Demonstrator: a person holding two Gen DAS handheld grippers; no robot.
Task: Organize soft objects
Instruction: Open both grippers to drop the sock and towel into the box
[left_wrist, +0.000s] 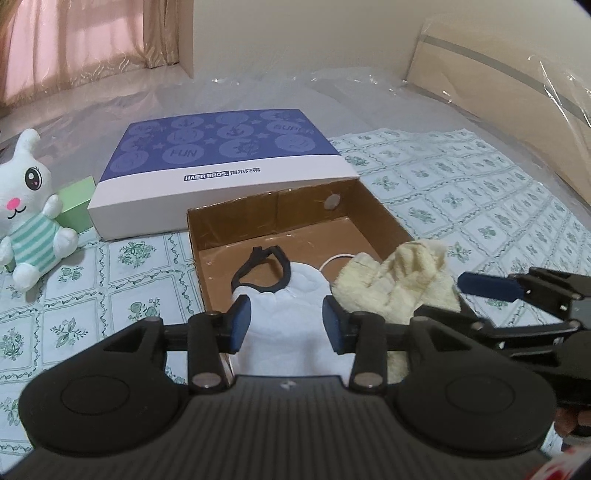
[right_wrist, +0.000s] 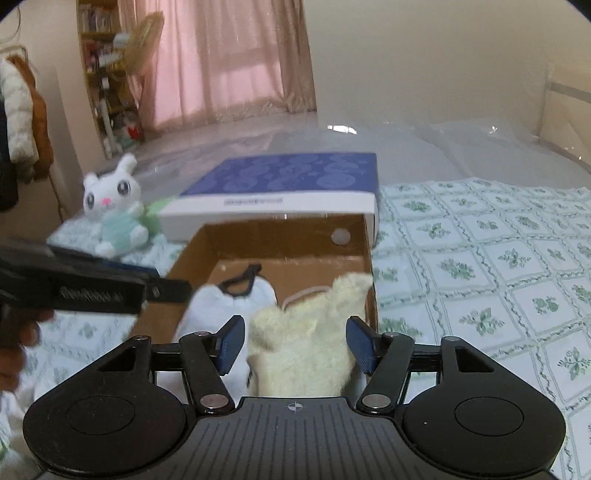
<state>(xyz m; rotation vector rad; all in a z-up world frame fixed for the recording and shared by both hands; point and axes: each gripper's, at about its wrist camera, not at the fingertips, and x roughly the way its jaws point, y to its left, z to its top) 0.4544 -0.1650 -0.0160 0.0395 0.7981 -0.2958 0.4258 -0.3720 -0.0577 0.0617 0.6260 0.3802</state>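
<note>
The open cardboard box (left_wrist: 373, 218) sits on the floral bedspread (left_wrist: 480, 206), its purple-and-white lid (left_wrist: 229, 147) lying behind it. Inside lie a white sock with a black cuff (left_wrist: 291, 295) and a cream fluffy sock (right_wrist: 306, 339). The left gripper (left_wrist: 286, 325) hovers spread above the white sock; the right gripper (right_wrist: 295, 343) stands spread around the cream one, pads not pressing it. A plush bunny (left_wrist: 29, 206) sits well apart.

In the frame centre the open box (left_wrist: 373, 218) holds two cloths (left_wrist: 295, 302); behind it the lid (left_wrist: 221, 162), at left the rabbit (left_wrist: 29, 206).
</note>
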